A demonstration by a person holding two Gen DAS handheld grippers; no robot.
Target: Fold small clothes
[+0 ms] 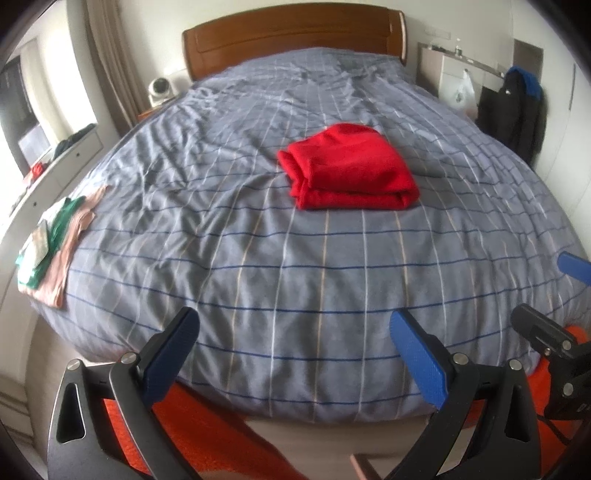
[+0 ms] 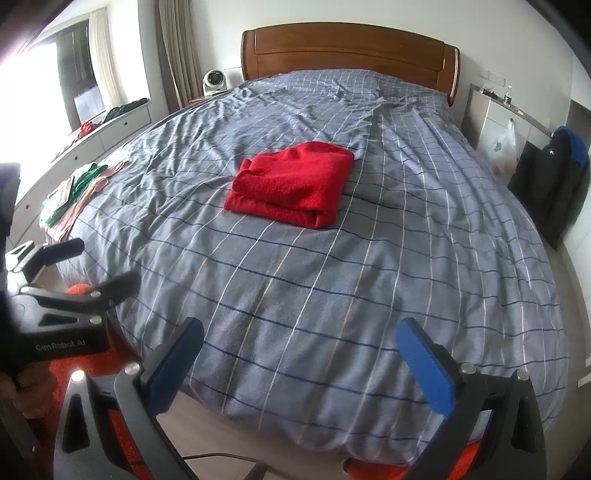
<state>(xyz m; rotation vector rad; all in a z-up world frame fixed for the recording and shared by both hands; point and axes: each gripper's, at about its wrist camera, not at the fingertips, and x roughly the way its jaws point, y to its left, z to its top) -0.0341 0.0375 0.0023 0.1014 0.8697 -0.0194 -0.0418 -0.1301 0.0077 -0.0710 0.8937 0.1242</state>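
A red garment (image 1: 349,171) lies folded into a thick rectangle near the middle of the grey checked bed (image 1: 258,258); it also shows in the right wrist view (image 2: 295,182). My left gripper (image 1: 295,332) is open and empty, held over the foot of the bed well short of the garment. My right gripper (image 2: 299,343) is open and empty too, also near the foot. The right gripper shows at the right edge of the left wrist view (image 1: 546,295). The left gripper shows at the left edge of the right wrist view (image 2: 99,262).
A stack of folded clothes, pink, green and white (image 1: 55,236), lies at the bed's left edge, also in the right wrist view (image 2: 77,192). A wooden headboard (image 1: 291,33) is at the far end. A white drawer unit (image 2: 96,136) runs along the left. A dark jacket (image 2: 554,177) hangs right.
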